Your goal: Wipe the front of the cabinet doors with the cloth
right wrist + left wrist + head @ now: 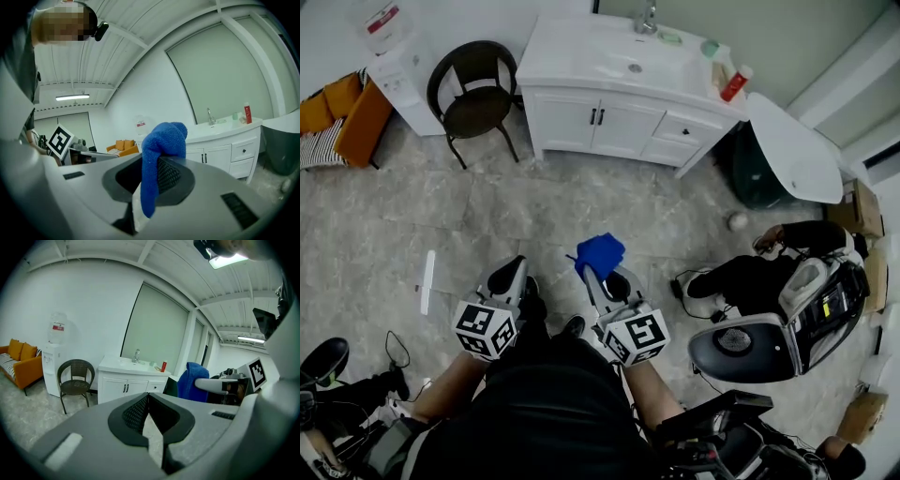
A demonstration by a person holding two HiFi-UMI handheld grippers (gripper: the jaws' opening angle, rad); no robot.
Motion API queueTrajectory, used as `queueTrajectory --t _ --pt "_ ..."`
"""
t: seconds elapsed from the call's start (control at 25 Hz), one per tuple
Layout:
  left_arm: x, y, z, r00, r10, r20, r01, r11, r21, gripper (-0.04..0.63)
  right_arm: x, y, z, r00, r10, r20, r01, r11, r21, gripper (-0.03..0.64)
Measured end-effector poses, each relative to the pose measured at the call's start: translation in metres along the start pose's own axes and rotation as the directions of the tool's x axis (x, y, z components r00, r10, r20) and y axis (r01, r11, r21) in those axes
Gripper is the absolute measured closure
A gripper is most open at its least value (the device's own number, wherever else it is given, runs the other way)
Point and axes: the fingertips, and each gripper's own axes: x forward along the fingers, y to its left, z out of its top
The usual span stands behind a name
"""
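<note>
Our right claw (587,270) is clamping a blue cloth (602,251) between its ribbed black pads. The fluffy terry fabric is bunching into a rounded lump above the tips and hanging as a limp tail below them. Our left claw (518,266) is pressing its own dark, mesh-textured pads together at the tips with nothing between them, and only a thin sliver of floor is showing behind the contact. We are holding both claws side by side, low in front of us, each carrying its cube of black-and-white square markers.

We are facing the white cabinet (675,131), which is standing well apart from the cloth across a grey, marbled stone floor (534,216). Its two panelled doors (564,122) are showing smooth painted fronts with slim dark handles. Drawers are sitting to their right, and a glossy white basin top is curving above. A round, dark woven chair (474,86) is standing just beside the cabinet's left end, and a red bottle (734,82) is standing at the top's right end.
</note>
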Motion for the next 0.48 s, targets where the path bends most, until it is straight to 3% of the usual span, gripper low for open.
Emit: queueTrajectory --t 0.2,0.48 --pt "0.020 0.032 0.001 1.000 0.013 -0.015 -0.013 1.000 -0.009 0.592 0.033 -0.011 0.004 1.000 0.007 0.006 -0.007 1.000 0.027 0.568" --pt "0.078 0.077 0.040 1.000 -0.026 -0.012 0.027 1.000 0.010 0.592 0.088 -0.049 0.029 0.999 -0.047 0.022 0.046 0.998 0.049 0.568"
